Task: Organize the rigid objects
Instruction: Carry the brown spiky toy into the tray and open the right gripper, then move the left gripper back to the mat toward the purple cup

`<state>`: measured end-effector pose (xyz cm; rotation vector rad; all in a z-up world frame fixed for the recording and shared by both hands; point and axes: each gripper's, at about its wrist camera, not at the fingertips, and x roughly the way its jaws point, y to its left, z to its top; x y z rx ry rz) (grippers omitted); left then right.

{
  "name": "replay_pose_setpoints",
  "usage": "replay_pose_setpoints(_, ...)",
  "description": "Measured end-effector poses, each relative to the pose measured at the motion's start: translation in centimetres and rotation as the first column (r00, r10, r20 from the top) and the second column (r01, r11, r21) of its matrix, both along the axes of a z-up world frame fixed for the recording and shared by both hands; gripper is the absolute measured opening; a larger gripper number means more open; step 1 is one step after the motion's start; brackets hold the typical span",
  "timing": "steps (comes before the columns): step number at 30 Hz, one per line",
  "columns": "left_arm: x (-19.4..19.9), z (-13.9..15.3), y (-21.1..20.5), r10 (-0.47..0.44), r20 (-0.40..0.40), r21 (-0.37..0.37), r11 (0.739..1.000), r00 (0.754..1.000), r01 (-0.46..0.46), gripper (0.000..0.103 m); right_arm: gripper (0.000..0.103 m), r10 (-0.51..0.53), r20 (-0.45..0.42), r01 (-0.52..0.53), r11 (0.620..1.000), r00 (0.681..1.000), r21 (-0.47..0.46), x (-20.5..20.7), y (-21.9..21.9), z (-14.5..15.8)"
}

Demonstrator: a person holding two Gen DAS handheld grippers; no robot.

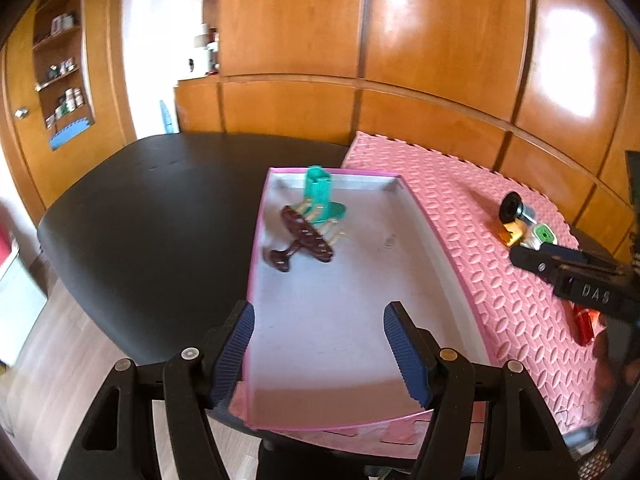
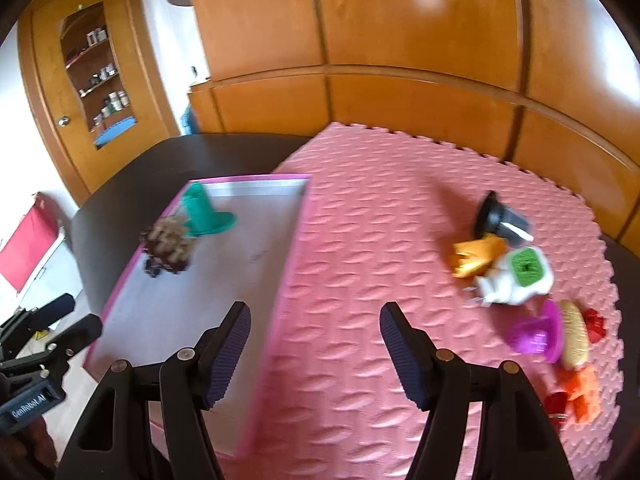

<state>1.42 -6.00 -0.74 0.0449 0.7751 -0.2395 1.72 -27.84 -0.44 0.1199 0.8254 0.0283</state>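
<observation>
A pink-rimmed tray (image 1: 360, 320) lies on the black table, beside a pink foam mat (image 2: 360, 240). In the tray's far left part stand a teal cup-shaped toy (image 1: 320, 196) and a dark brown comb-like piece (image 1: 304, 240); both also show in the right wrist view, the teal toy (image 2: 204, 212) and the blurred brown piece (image 2: 168, 248). My left gripper (image 1: 320, 356) is open and empty above the tray's near end. My right gripper (image 2: 316, 356) is open and empty above the mat. On the mat's right lie a black funnel-like piece (image 2: 496, 220), a yellow piece (image 2: 476, 256), a white-and-green item (image 2: 516, 276), a magenta cup (image 2: 536, 332), a corn toy (image 2: 574, 336) and an orange piece (image 2: 584, 396).
The round black table (image 1: 152, 208) extends left of the tray. Wooden cabinets (image 1: 400, 40) stand behind the table. The right gripper's body (image 1: 576, 276) shows at the right edge of the left wrist view, and the left gripper's body (image 2: 40, 344) at the left edge of the right wrist view.
</observation>
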Motion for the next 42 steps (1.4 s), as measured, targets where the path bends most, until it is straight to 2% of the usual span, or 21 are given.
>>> replay_pose_setpoints(8,-0.2,0.2,-2.8,-0.073,0.004,0.03,0.997,0.997,0.073,0.068,0.068,-0.172,0.021,0.172,0.984,0.985,-0.053,-2.3,-8.7,1.3)
replay_pose_setpoints(12,-0.3,0.2,-4.1,-0.103,0.002,0.048,0.994,0.995,0.103,0.068,0.068,-0.27,0.04,0.272,0.959,0.962,-0.081,-3.6,-12.9,1.4)
replay_pose_setpoints(17,-0.3,0.3,-5.8,-0.142,-0.005,0.079,0.987,0.99,0.142,0.068,0.068,-0.386,0.036,0.388,0.916,0.922,-0.103,-4.6,-17.7,0.1)
replay_pose_setpoints(20,-0.3,0.6,-7.1,-0.174,-0.001,0.083,0.981,0.985,0.174,0.068,0.068,-0.455,0.03,0.456,0.888,0.89,-0.06,-5.4,-20.2,-1.1)
replay_pose_setpoints(22,-0.3,0.8,-8.1,-0.203,0.0,0.084,0.976,0.979,0.202,0.068,0.068,-0.506,-0.013,0.506,0.863,0.863,-0.009,-5.5,-21.8,-2.0)
replay_pose_setpoints(24,-0.4,0.9,-9.0,-0.231,0.0,0.085,0.97,0.973,0.23,0.068,0.068,-0.52,-0.001,0.52,0.853,0.854,0.046,-5.9,-22.7,-1.8)
replay_pose_setpoints(27,-0.5,0.6,-10.9,-0.285,-0.019,0.087,0.955,0.958,0.285,0.068,0.068,-0.552,-0.001,0.55,0.83,0.834,0.096,-6.6,-23.8,-1.6)
replay_pose_setpoints(35,-0.7,-0.8,-16.2,-0.416,-0.1,0.066,0.904,0.904,0.423,0.068,0.068,-0.587,-0.041,0.58,0.783,0.808,0.223,-7.5,-25.7,-2.0)
replay_pose_setpoints(39,-0.5,-1.2,-19.3,-0.469,-0.13,0.033,0.879,0.874,0.476,0.064,0.068,-0.587,-0.045,0.579,0.779,0.808,0.239,-7.6,-25.7,-2.0)
replay_pose_setpoints(42,-0.8,-1.1,-22.2,-0.535,-0.105,0.039,0.84,0.838,0.541,0.061,0.068,-0.581,-0.034,0.572,0.786,0.813,0.236,-7.7,-25.5,-1.7)
